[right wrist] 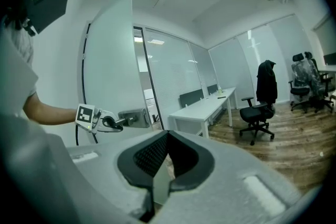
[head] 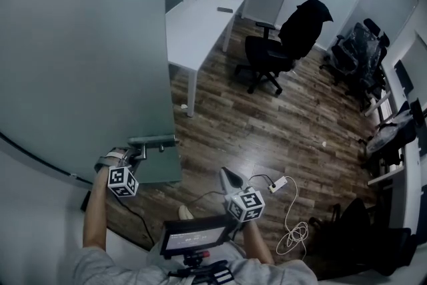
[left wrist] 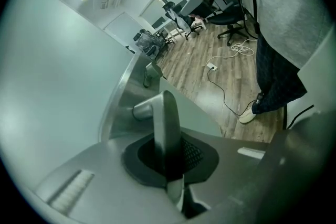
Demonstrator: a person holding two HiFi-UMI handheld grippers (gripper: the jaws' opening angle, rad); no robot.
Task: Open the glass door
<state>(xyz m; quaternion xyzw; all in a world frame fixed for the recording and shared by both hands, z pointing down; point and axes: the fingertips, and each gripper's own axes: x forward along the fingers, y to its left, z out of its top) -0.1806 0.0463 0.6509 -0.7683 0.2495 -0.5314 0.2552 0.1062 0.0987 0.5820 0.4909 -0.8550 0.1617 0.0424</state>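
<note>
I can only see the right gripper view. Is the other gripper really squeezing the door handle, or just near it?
Observer: It is really squeezing. The left gripper view shows the left gripper shut on the door handle, with the lever clamped between its jaws.
Operator: Is anything lying on the floor near us?
Observer: Yes. The head view shows a white power strip on the wood floor, just past the right gripper, with a coiled white cable beside it.
</note>
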